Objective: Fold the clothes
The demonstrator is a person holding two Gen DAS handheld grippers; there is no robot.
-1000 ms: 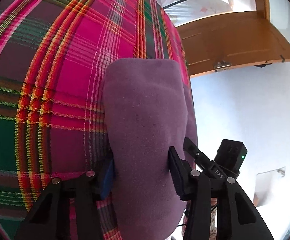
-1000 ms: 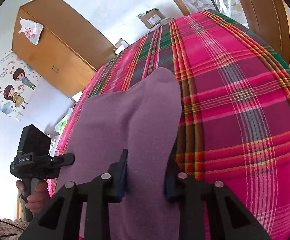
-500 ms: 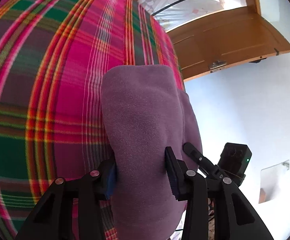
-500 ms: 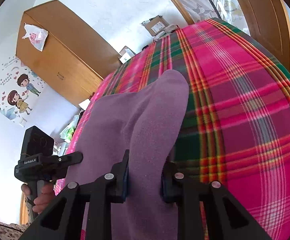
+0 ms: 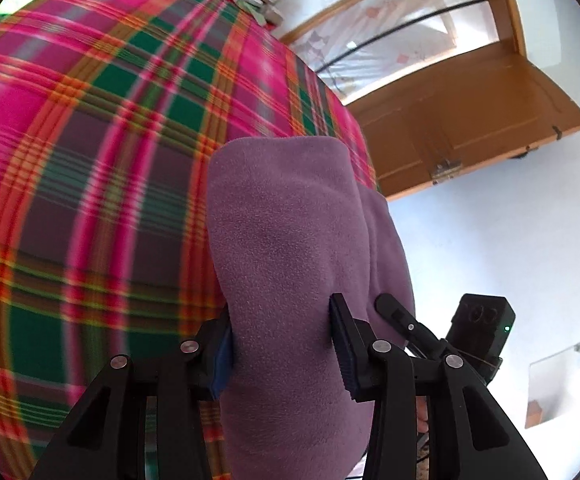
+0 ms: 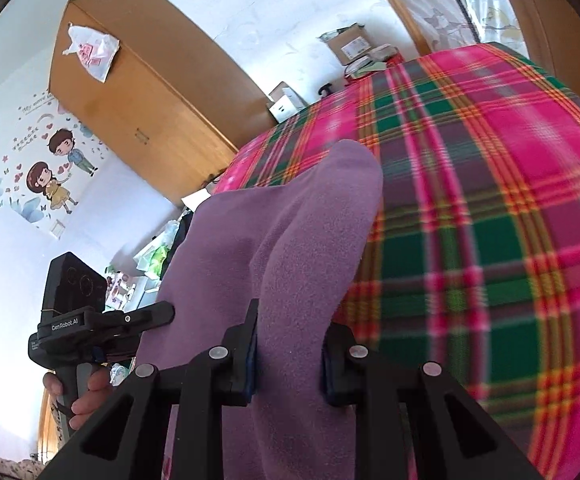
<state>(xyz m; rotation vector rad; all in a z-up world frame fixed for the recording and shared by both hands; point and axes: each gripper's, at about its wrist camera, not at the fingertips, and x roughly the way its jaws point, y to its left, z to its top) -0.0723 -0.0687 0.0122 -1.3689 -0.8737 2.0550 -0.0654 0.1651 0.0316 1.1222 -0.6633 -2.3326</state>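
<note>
- Purple fleece garment (image 5: pixel 290 264) hangs bunched between my two hand-held grippers, lifted over the plaid bed (image 5: pixel 90 160) rather than lying on it.
- My left hand-held gripper (image 5: pixel 282 348) pinches one bunch of the fleece, both pads pressing into it. Its jaws have just been closing a little on the cloth.
- My right hand-held gripper (image 6: pixel 290 356) pinches a narrower bunch of the same garment, and it too has just tightened slightly.
- Progress, as I judge it: the garment is doubled over and gathered, but no neat fold lies on the bed — laying it flat, smoothing and the final folds are left.
- Room: the bed surface beyond the garment is bare plaid, wide enough to lay it down.
- The bed edge runs close beside the garment — past it are a wooden door (image 5: pixel 470 120) and a wardrobe (image 6: pixel 150 92), so I would set it down further onto the bed.
</note>
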